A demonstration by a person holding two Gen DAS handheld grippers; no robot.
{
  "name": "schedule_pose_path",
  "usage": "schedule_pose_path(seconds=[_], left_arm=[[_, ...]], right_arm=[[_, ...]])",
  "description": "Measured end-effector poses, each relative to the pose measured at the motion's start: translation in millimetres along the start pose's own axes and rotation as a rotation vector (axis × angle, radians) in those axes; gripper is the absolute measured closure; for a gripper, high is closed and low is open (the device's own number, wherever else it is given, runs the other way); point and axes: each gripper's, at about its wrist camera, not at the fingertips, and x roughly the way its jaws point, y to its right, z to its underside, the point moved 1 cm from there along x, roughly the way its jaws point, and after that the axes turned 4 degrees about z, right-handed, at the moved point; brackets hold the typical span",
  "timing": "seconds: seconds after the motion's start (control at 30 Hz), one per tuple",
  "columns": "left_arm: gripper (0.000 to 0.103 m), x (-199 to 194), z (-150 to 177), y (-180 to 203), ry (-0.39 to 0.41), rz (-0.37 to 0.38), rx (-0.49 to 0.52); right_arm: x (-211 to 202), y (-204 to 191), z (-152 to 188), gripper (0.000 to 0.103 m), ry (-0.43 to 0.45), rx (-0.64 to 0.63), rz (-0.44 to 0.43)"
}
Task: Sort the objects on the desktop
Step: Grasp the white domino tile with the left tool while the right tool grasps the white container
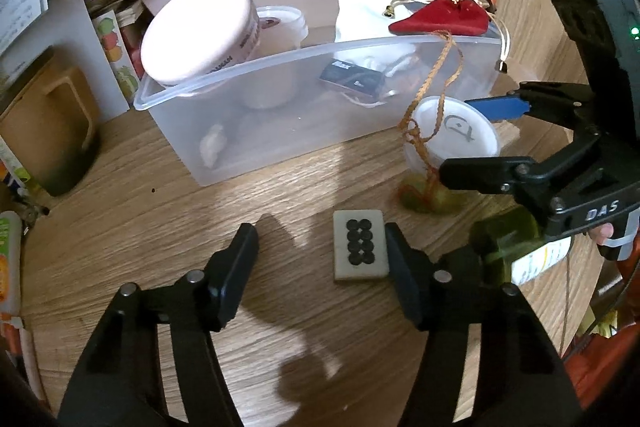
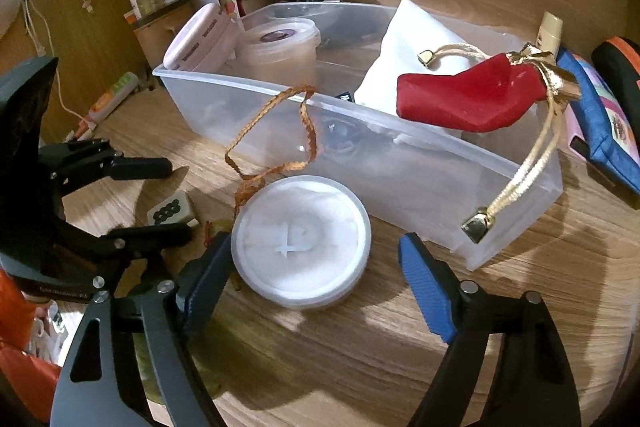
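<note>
Left gripper [image 1: 320,259] angled down at the desk [image 1: 160,227], fingers [image 1: 236,267] partly spread around the mahjong tile [image 1: 360,250]. Tile lies flat, dots up; right finger touches or sits just beside its right edge, left finger well off with bare desk between. No squeeze on it

Right gripper [image 2: 316,279] has blue-padded fingers [image 2: 424,287] spread wide either side of the round white lidded tub [image 2: 301,241]. Left pad looks close to or touching the tub's rim, can't tell which; right pad clearly apart. Tub stands on the desk just in front of the clear plastic bin [image 2: 440,179]

An orange braided cord [image 2: 276,131] runs from the bin's rim down beside the tub. Red pouch [image 2: 468,95] with gold drawstring rests on the bin's front rim, white bag [image 2: 412,39] behind it inside. Pink-lidded jar [image 1: 196,31] and a smaller tub [image 2: 280,47] at the bin's left end

Tile is left of the white tub, both outside the bin
</note>
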Motion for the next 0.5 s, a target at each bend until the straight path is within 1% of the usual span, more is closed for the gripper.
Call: schedule_pose_path(seconds=[0.03,0.13,0.23,0.27,0.3,0.33,0.37,0.5], left_arm=[[0.044,-0.5,-0.1,-0.4,0.001,-0.001,-0.003],[0.048,-2.0,0.4,-2.5,0.005,-0.002,-0.012],[0.051,-2.9,0.6,-4.2,0.008,0.002,-0.019],[0.055,-2.9,0.3,-4.3,0.009,0.004,-0.018],[0.060,-3.0,0.1,-3.7,0.010,0.007,-0.016],[0.063,-3.3,-0.2,-3.0,0.012,0.012,-0.013],[0.068,-3.8,0.1,-2.8,0.014,0.018,-0.011],[0.077,-4.6,0.2,-4.1,0.017,0.033,-0.019]], right_arm=[[2.9,-1.1,-0.4,0.028,-0.013,-0.006,0.010],[5.1,-4.4,0.6,0.034,-0.019,-0.014,0.026],[5.5,-5.8,0.2,0.035,-0.018,-0.012,0.023],[5.8,-5.9,-0.2,0.036,-0.017,-0.012,0.022],[6.1,-6.2,-0.8,0.039,-0.016,-0.013,0.018],[6.5,-6.9,-1.6,0.039,-0.016,-0.016,0.017],[6.7,-7.5,-2.1,0.039,-0.017,-0.016,0.019],[5.4,-2.7,0.0,0.040,-0.016,-0.006,0.031]])
